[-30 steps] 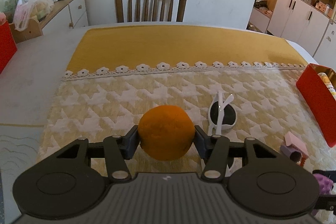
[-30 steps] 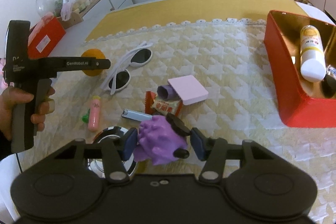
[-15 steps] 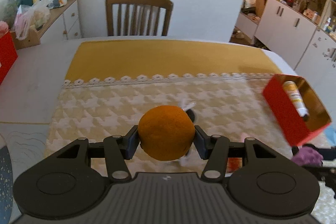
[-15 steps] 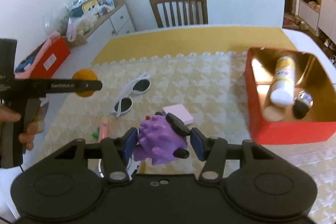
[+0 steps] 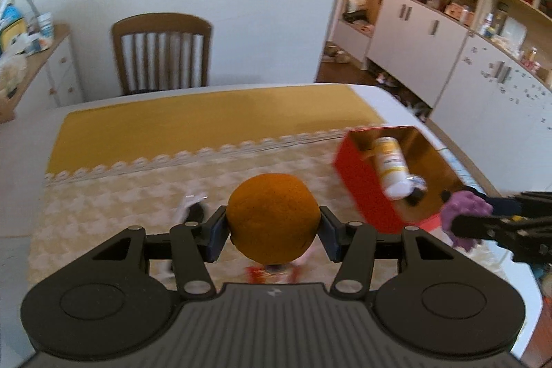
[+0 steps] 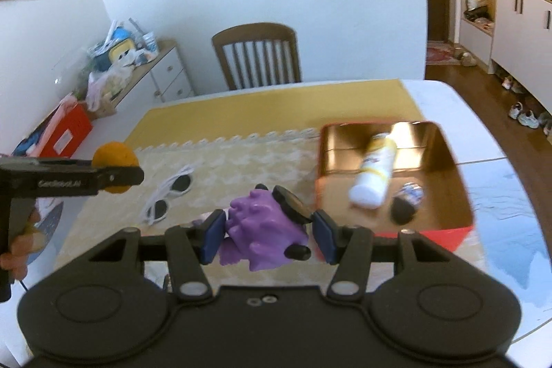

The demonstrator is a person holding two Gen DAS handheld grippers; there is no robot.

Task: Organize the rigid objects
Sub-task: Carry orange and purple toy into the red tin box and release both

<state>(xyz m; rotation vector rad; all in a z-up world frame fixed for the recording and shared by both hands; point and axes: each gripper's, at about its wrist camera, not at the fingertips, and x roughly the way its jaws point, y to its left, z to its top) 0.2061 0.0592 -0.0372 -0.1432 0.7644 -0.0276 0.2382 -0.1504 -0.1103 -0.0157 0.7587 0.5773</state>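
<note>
I see the table under a yellow patterned cloth, with the red tin box at the right holding a white bottle. My left gripper is clamped on an orange, held above the cloth. My right gripper is clamped on a purple spiky toy, just left of the box. White sunglasses lie on the cloth at the left.
</note>
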